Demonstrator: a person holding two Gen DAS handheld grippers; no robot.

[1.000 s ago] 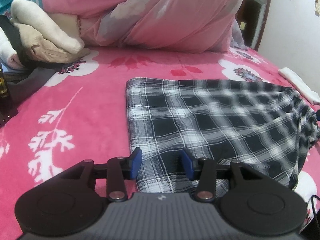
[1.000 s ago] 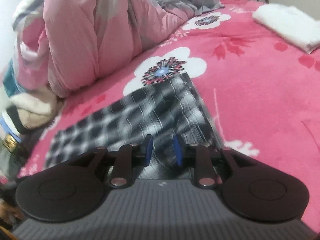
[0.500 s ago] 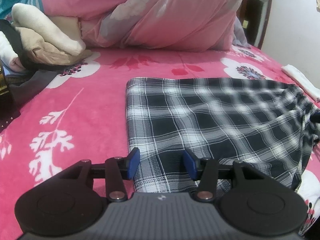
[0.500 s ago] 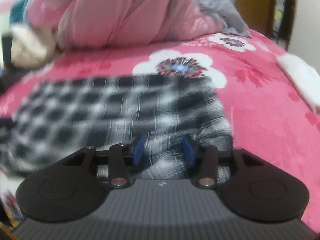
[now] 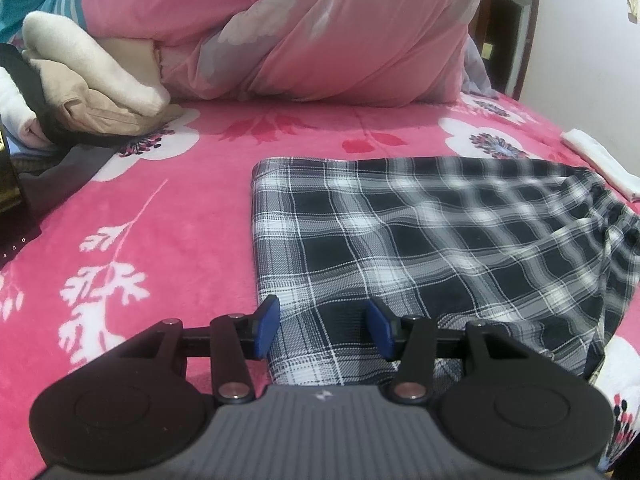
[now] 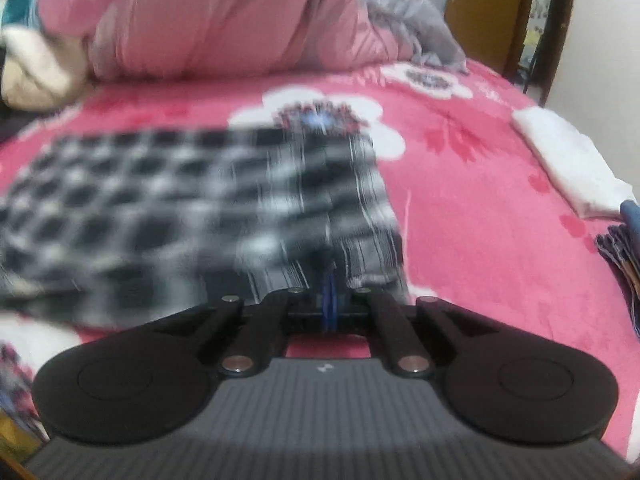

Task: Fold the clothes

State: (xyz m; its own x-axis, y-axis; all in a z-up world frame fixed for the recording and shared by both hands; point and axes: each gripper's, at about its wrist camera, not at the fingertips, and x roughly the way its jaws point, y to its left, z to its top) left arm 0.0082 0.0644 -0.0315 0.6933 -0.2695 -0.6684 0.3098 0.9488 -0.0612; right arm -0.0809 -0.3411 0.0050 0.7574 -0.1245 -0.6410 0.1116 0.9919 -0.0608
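A black-and-white plaid garment (image 5: 420, 240) lies flat on the pink flowered bedspread (image 5: 168, 216). My left gripper (image 5: 324, 326) is open and hovers over the garment's near left corner; cloth lies between its blue pads (image 5: 266, 324) without being pinched. In the blurred right wrist view the same plaid garment (image 6: 192, 192) stretches to the left. My right gripper (image 6: 330, 300) has its blue pads pressed together on the garment's near right edge, where the cloth bunches up to the tips.
A rumpled pink quilt (image 5: 300, 28) and a pile of beige, white and dark clothes (image 5: 80, 92) fill the far side of the bed. A folded white cloth (image 6: 568, 164) lies at the right, with striped blue fabric (image 6: 624, 240) near the edge. A wooden door (image 6: 484, 12) stands behind.
The right gripper rolled level, swung across to the garment's near right edge, opened wider, then closed on the cloth. The left gripper stayed where it was, still open.
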